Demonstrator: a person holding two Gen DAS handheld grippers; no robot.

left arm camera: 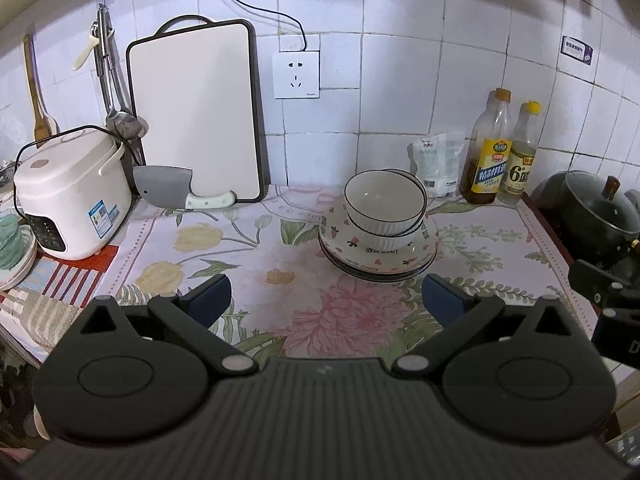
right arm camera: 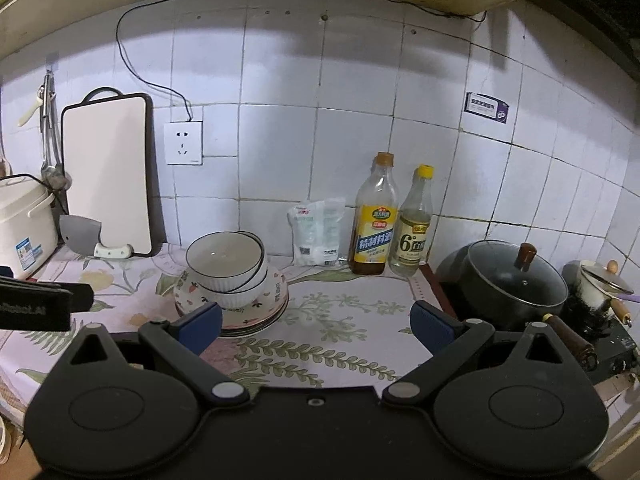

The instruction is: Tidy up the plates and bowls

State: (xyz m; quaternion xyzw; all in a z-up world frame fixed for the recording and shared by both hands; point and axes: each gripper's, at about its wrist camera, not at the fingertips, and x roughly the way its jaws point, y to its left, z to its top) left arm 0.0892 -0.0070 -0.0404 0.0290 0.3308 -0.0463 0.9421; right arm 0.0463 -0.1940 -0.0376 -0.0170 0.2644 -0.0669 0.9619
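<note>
A stack of white ribbed bowls point(left arm camera: 385, 204) with dark rims sits on a stack of patterned plates point(left arm camera: 376, 258) on the floral counter cloth. The same bowls point(right arm camera: 227, 266) and plates point(right arm camera: 276, 296) show in the right wrist view, left of centre. My left gripper point(left arm camera: 326, 300) is open and empty, held back from the stack, which lies ahead and slightly right. My right gripper point(right arm camera: 316, 322) is open and empty; the stack lies just beyond its left finger point(right arm camera: 200, 326). The right gripper's body shows at the left view's right edge point(left arm camera: 604, 300).
A rice cooker point(left arm camera: 72, 192), cleaver point(left arm camera: 168, 190) and cutting board point(left arm camera: 196, 112) stand at the left. Two bottles point(left arm camera: 488, 152) and a white bag point(left arm camera: 438, 164) stand against the tiled wall. A lidded black pot point(right arm camera: 512, 276) and a small enamel pot point(right arm camera: 600, 284) sit on the stove at the right.
</note>
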